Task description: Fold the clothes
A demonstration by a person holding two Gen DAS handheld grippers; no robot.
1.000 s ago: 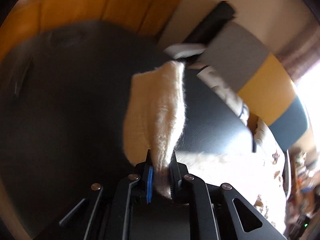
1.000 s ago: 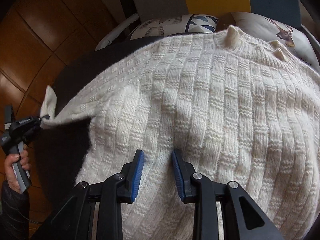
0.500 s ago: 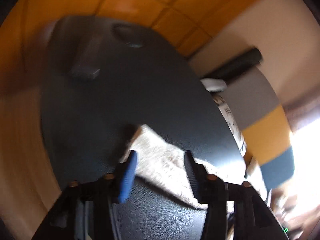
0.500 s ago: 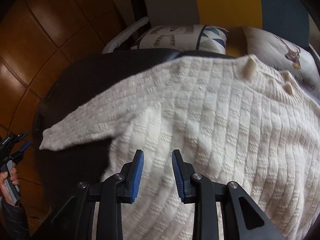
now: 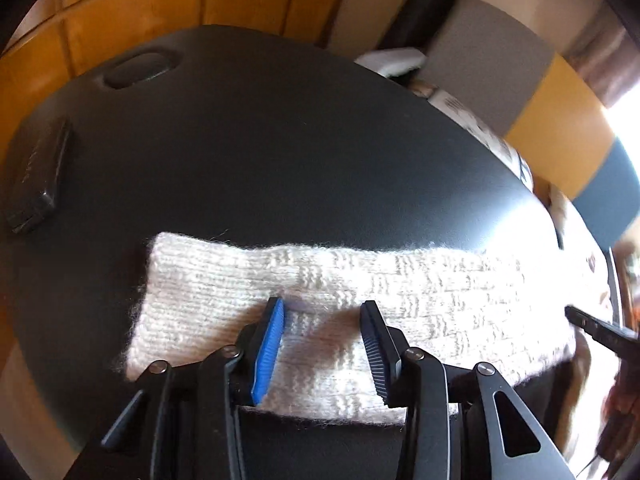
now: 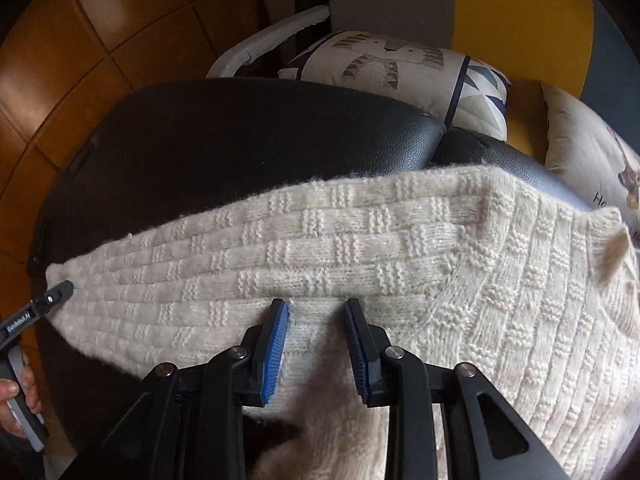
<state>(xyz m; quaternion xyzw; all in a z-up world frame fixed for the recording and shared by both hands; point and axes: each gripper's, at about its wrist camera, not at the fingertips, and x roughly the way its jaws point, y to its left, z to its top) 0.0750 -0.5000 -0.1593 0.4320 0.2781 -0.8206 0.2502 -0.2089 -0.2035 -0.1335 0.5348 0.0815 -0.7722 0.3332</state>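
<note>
Cream basket-weave knit sweater point(image 6: 400, 248), fuzzy sleeve point(image 5: 304, 284) flat on black leather seat point(image 5: 260, 152). Left gripper point(image 5: 322, 312), right gripper point(image 6: 316, 308) released, above knit.

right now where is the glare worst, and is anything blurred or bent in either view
Left wrist view: daylight from the right blows out the sweater there, while its cuff end stays legible; the dark table bulges with fisheye curve. Right wrist view: even light, crisp knit on the sweater; only the deer cushion at the edge smears slightly.
</note>
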